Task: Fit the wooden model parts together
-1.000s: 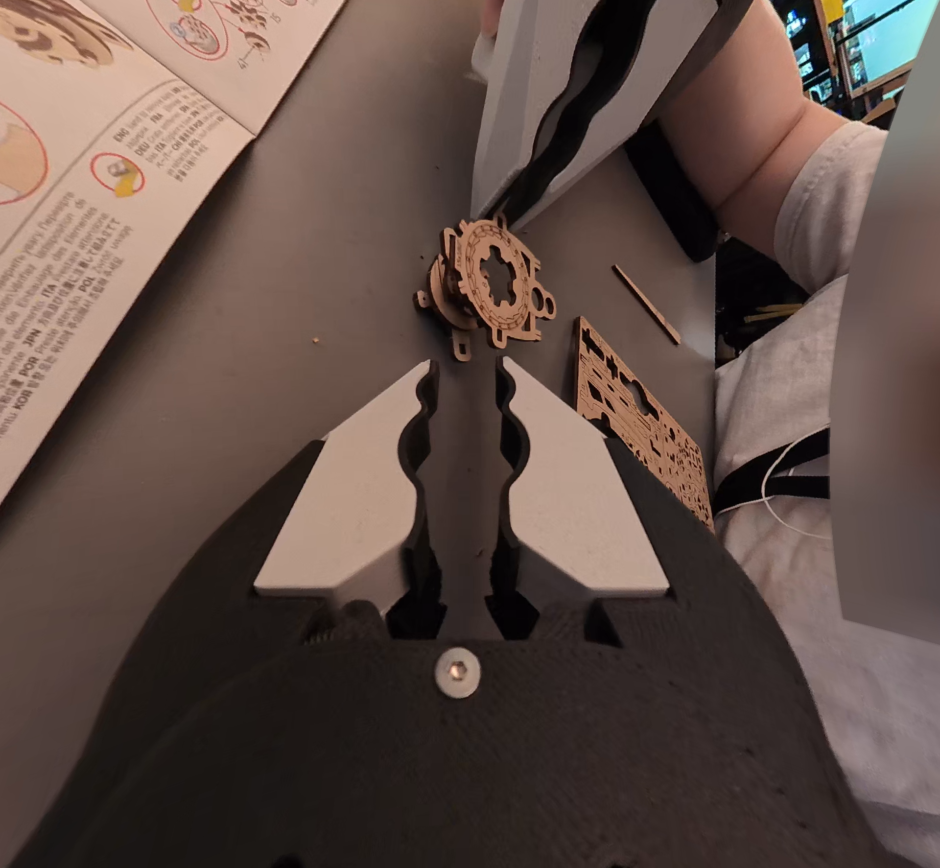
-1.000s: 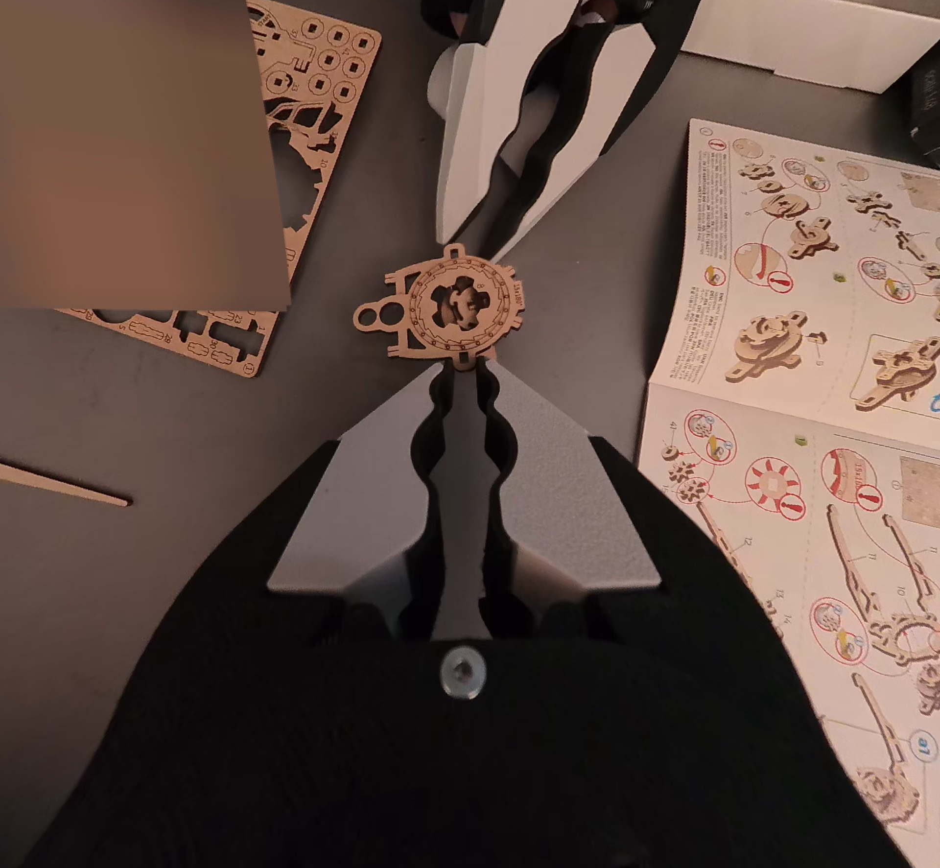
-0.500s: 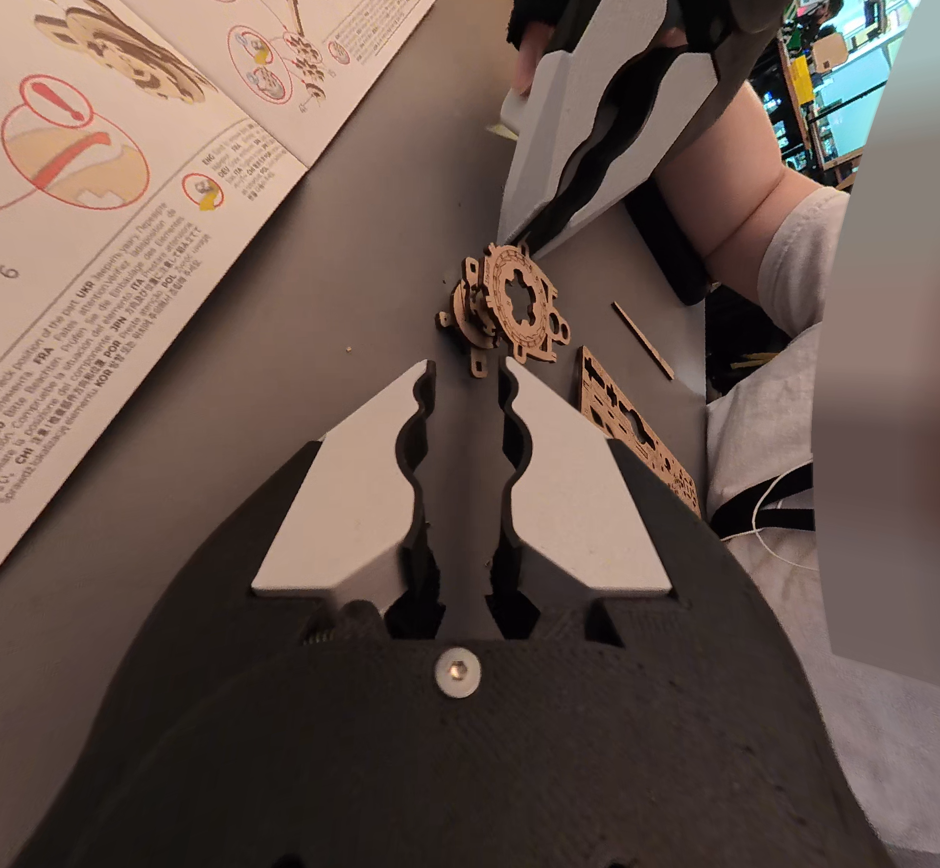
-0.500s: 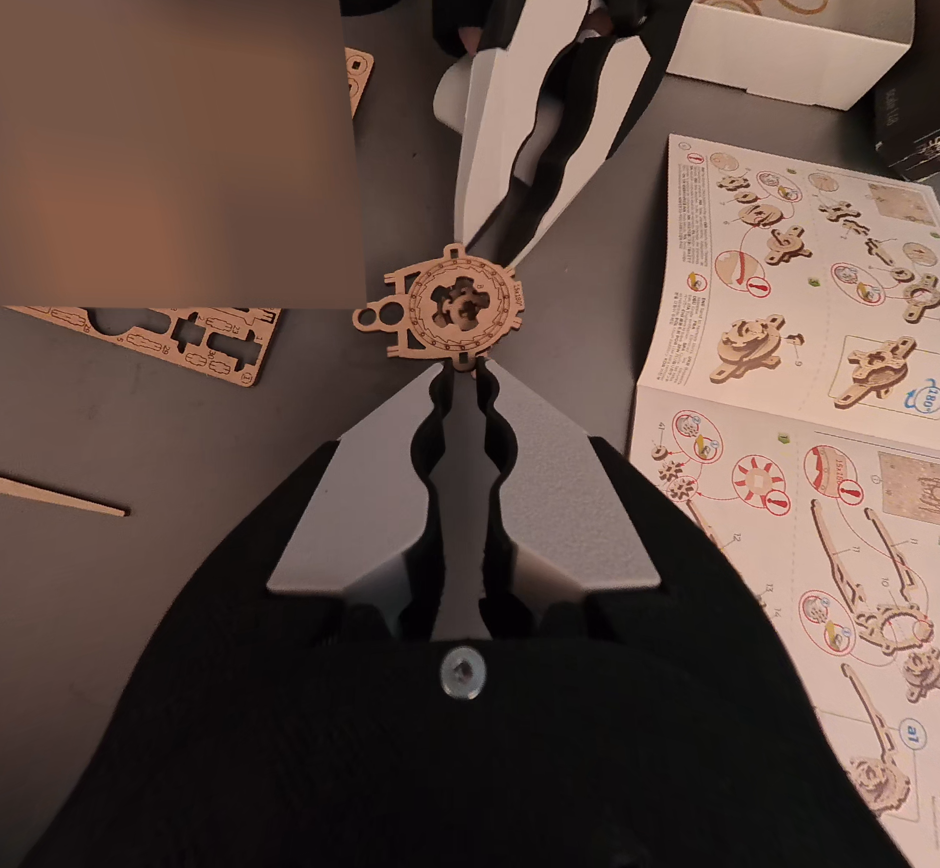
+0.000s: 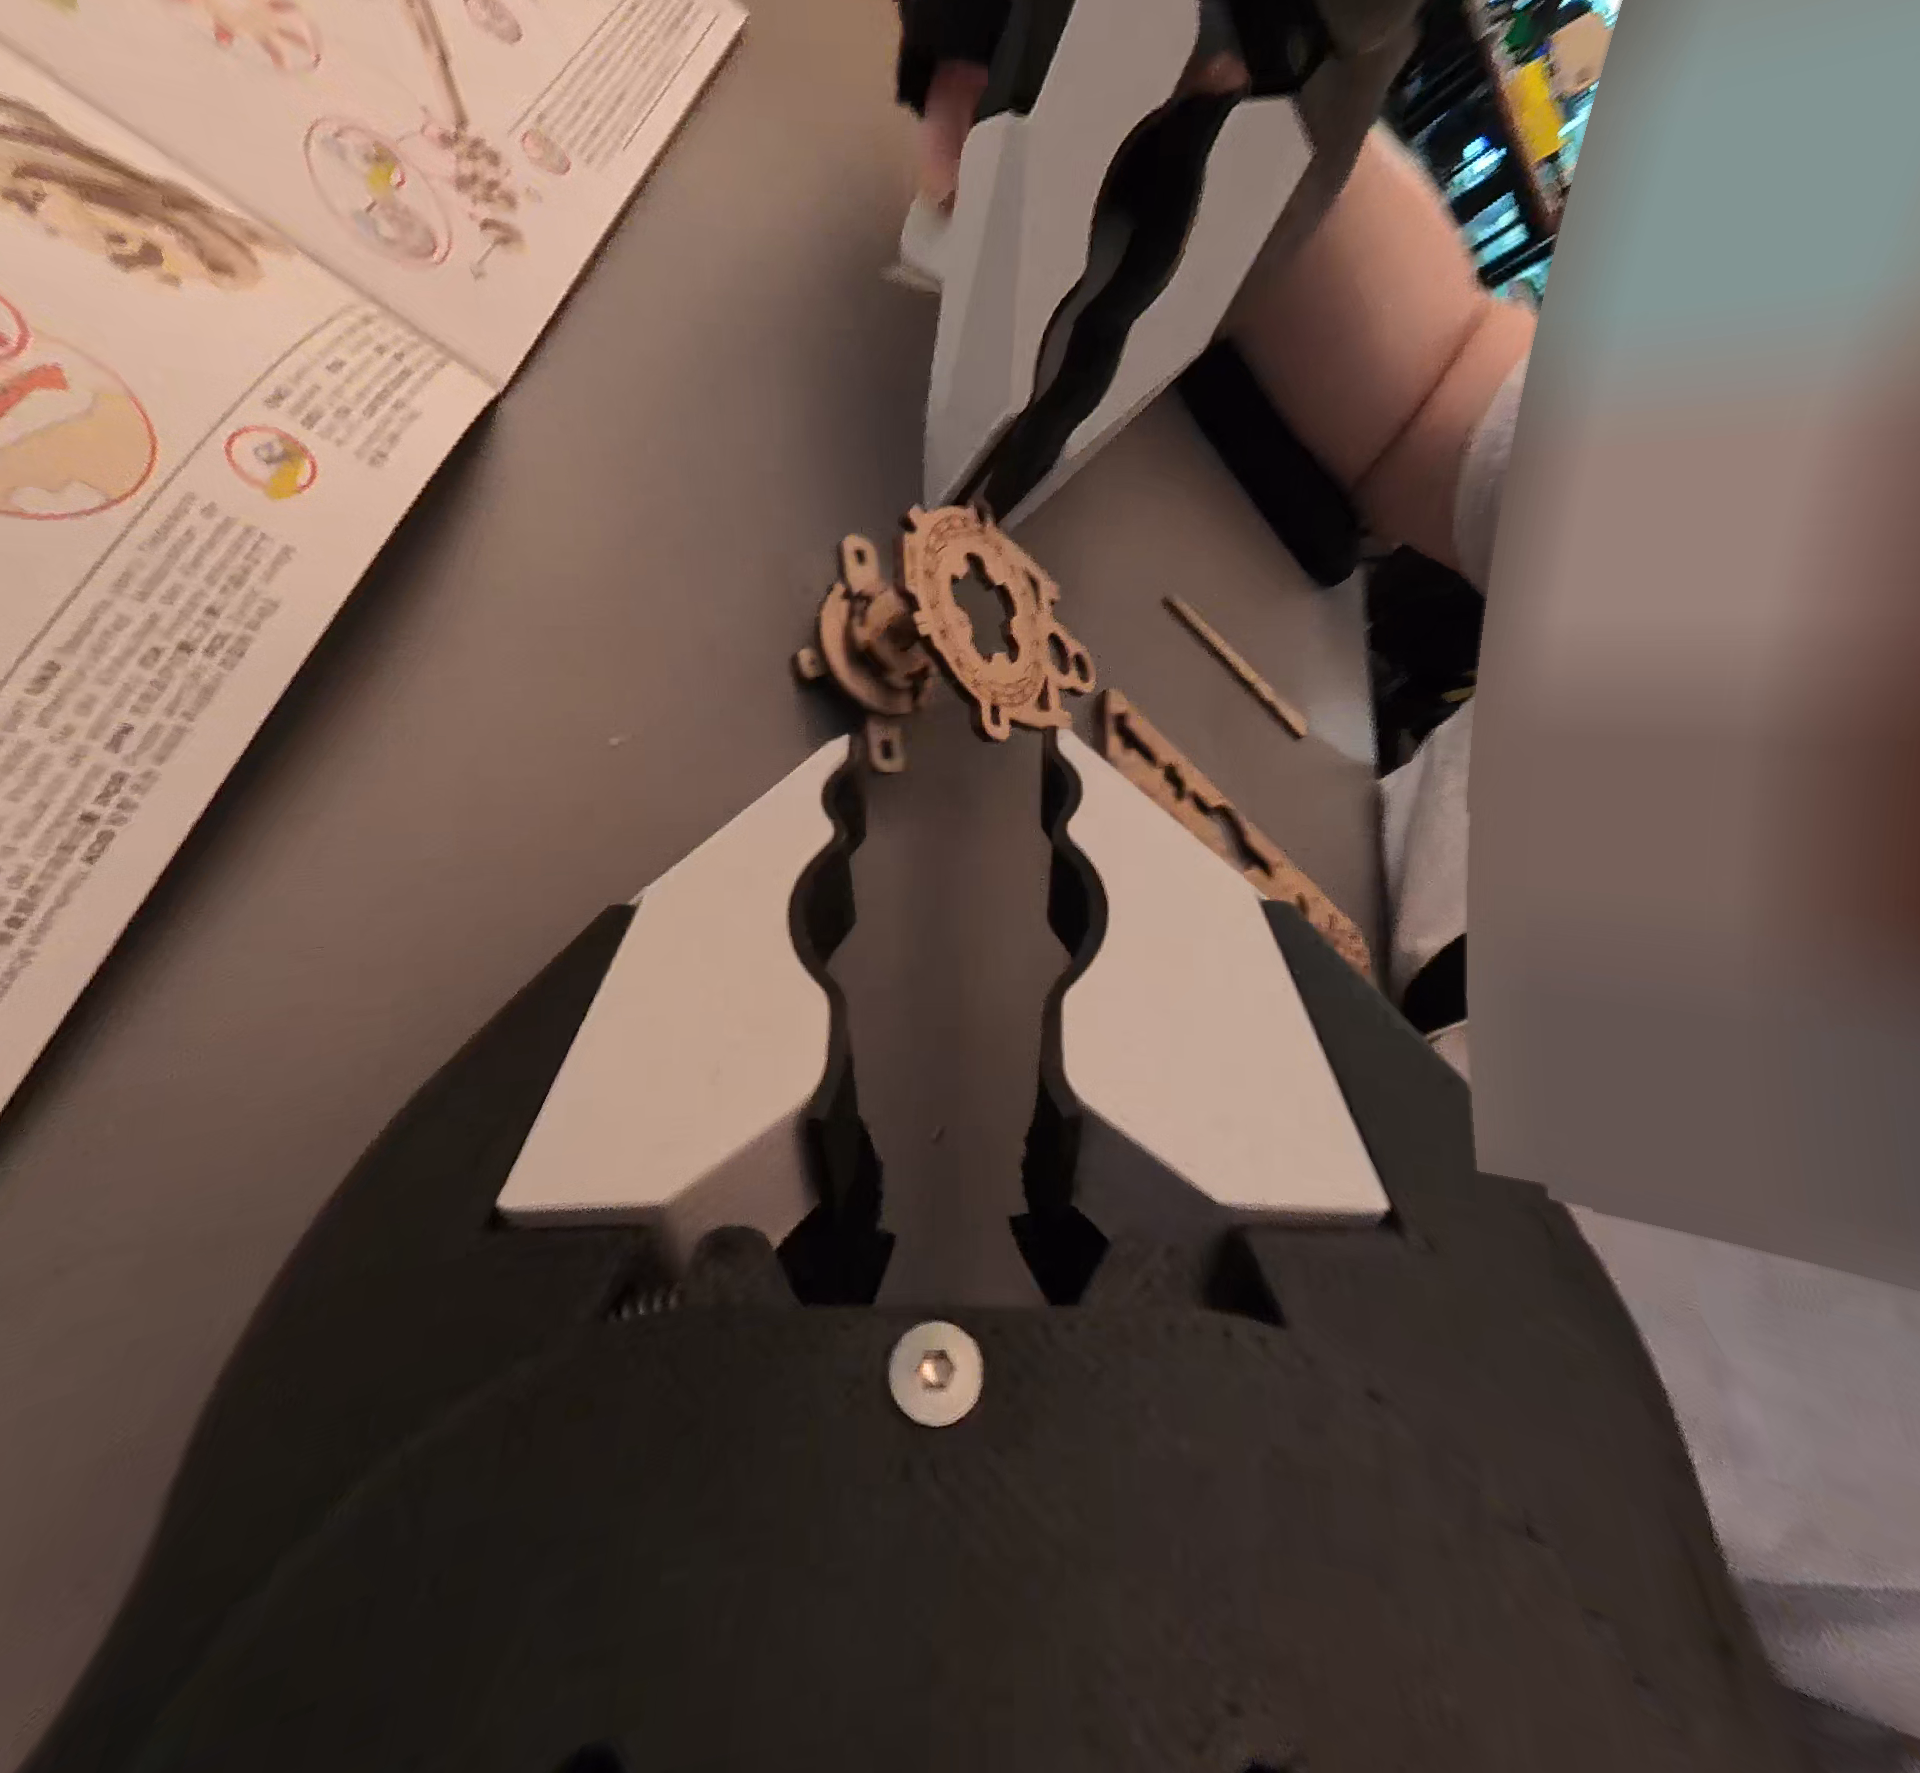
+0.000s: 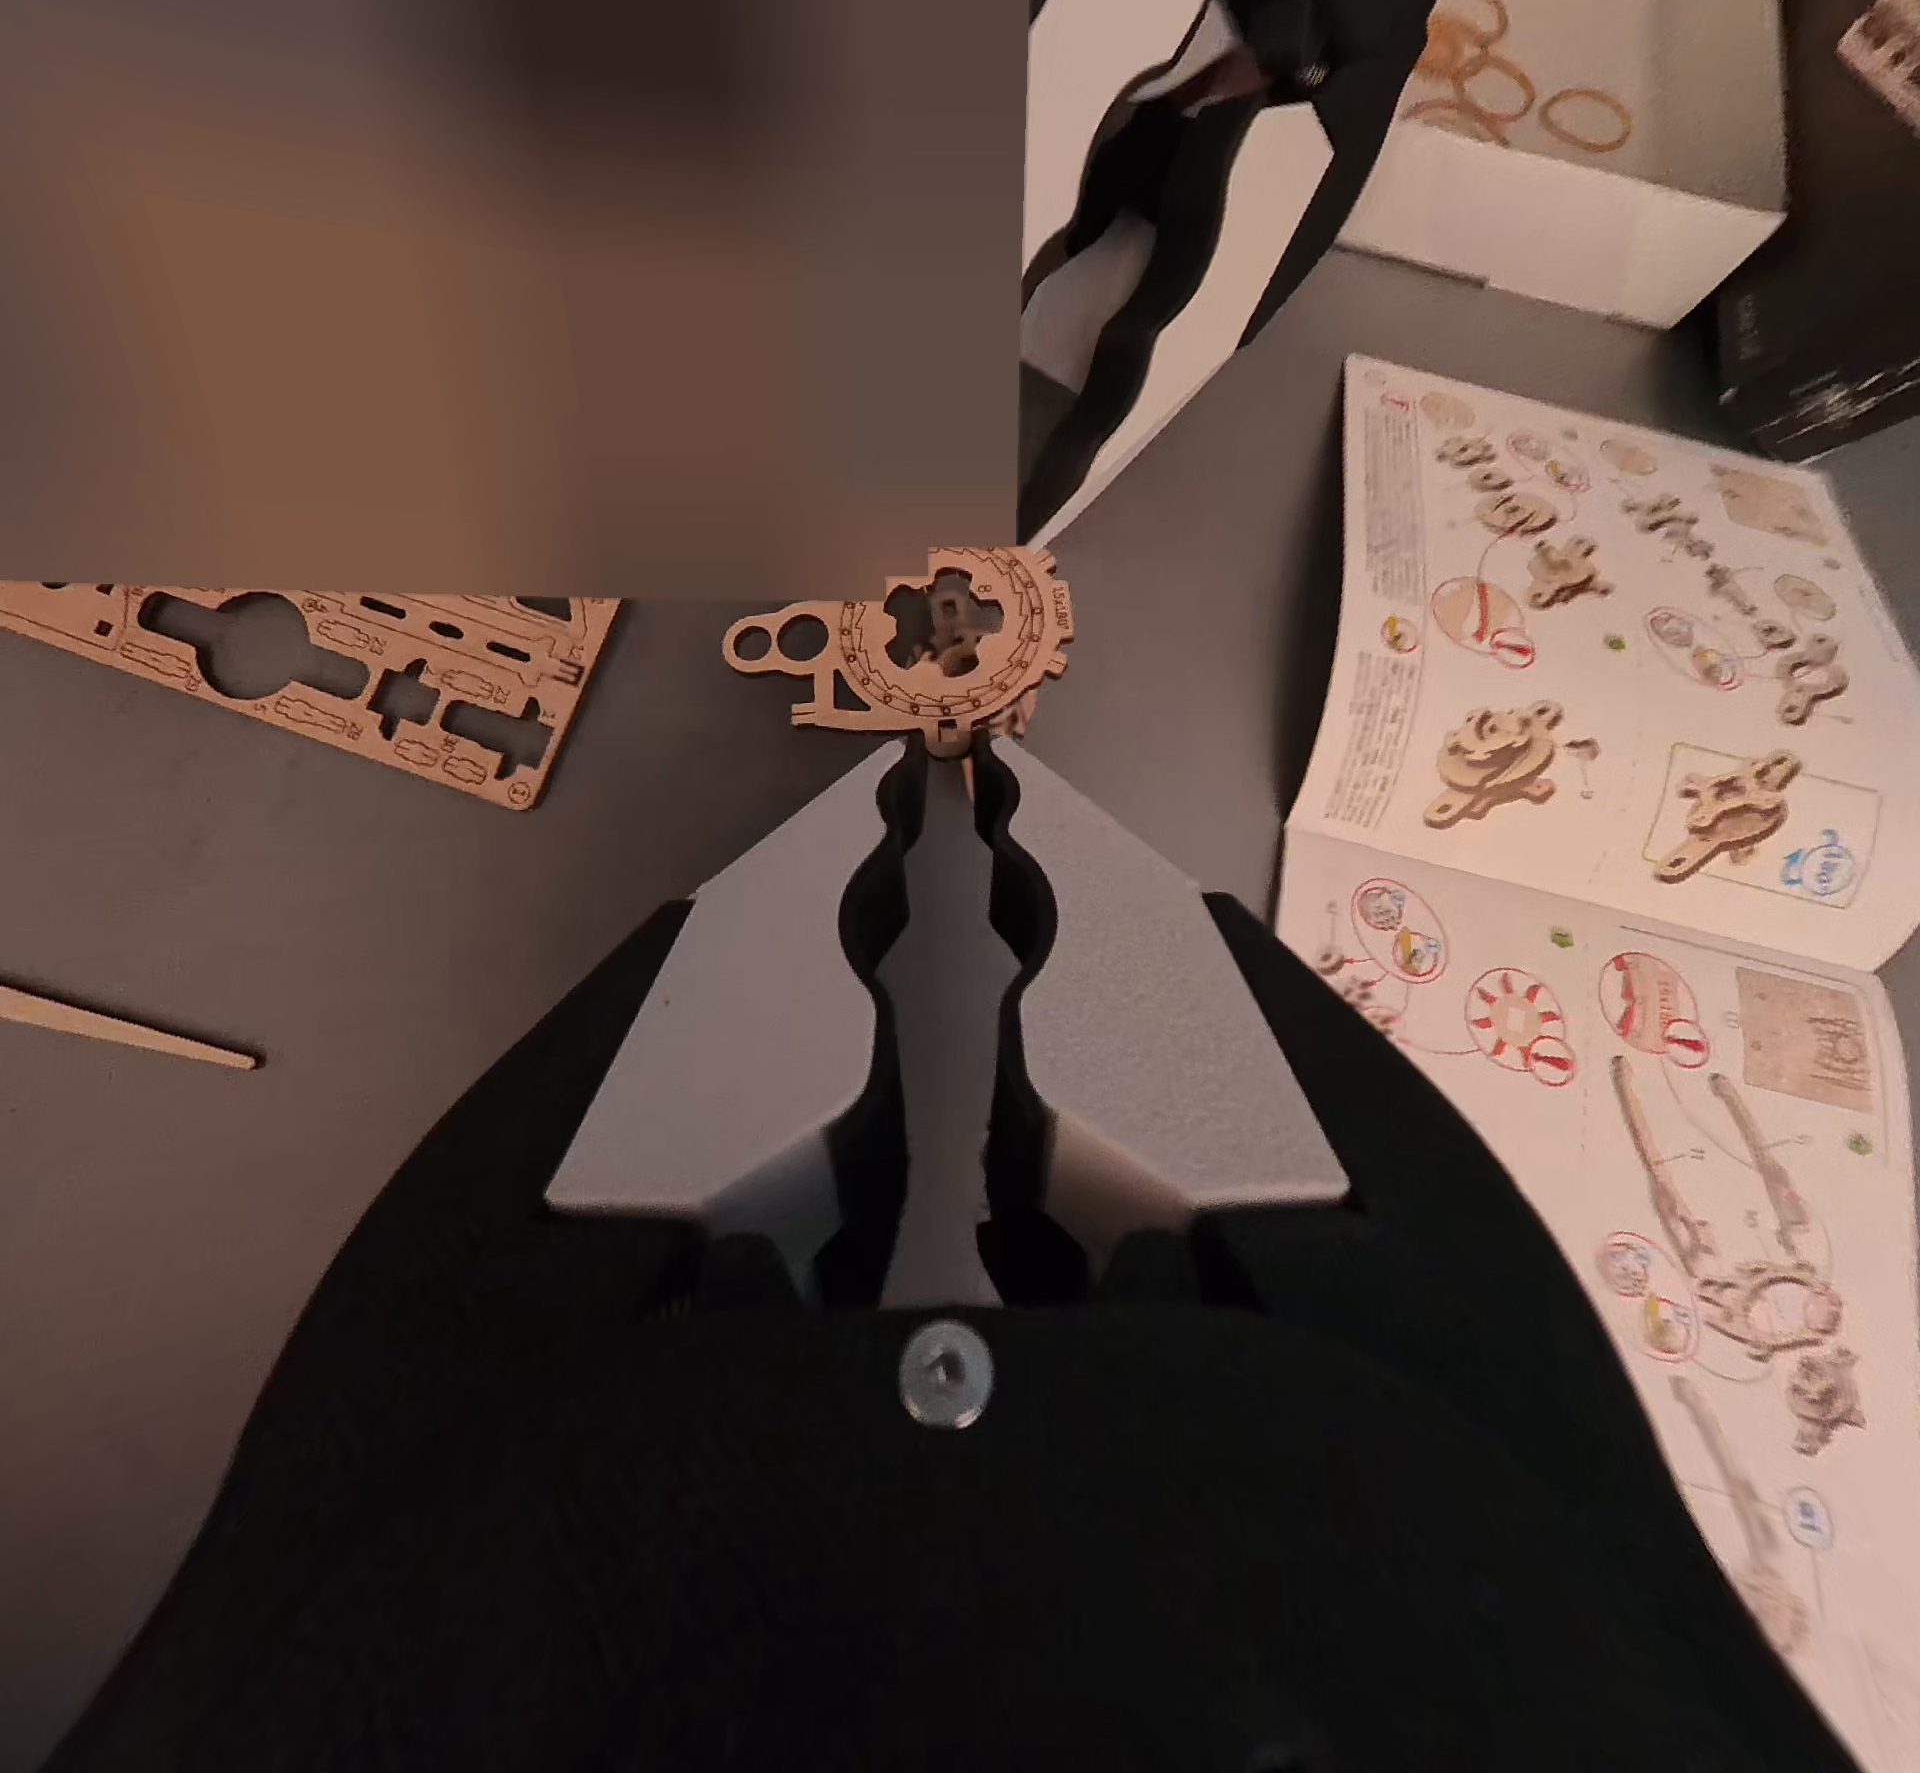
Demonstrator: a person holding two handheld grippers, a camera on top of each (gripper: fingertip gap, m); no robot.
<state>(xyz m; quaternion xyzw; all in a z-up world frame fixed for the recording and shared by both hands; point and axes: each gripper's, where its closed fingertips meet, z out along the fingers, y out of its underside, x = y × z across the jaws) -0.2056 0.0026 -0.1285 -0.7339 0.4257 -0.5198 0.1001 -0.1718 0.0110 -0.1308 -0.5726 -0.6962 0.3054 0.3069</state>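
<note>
A small wooden assembly is held just above the grey table: a flat ring plate (image 5: 1023,674) with a toothed hole, and behind it a smaller hub (image 5: 857,648) on an axle. My right gripper (image 6: 945,755) is shut on the bottom tab of the ring plate (image 6: 914,689); it also shows in the left wrist view (image 5: 982,489), coming down from above. My left gripper (image 5: 951,752) is open and empty, its fingertips just short of the assembly on either side. In the right wrist view one of its fingers (image 6: 1184,321) shows beyond the plate, partly hidden.
An open instruction booklet (image 5: 260,269) (image 6: 1610,788) lies beside the work spot. A wooden part sheet (image 6: 364,674) (image 5: 1226,840) and a thin wooden stick (image 6: 125,1032) (image 5: 1236,669) lie on the table. A white box with rubber bands (image 6: 1558,196) stands at the back. A person's arm (image 5: 1382,352) is close. There is about 5 cm between the tips of the two grippers. The thin wooden stick (image 6: 125,1032) sits 15 cm or so from the ends of my right fingers. Seen from the left wrist view (image 5: 1209,631) as well.
My left gripper has moved closer to the assembly and its jaws have opened wider. The right gripper has kept its hold on the ring plate and turned it slightly.
</note>
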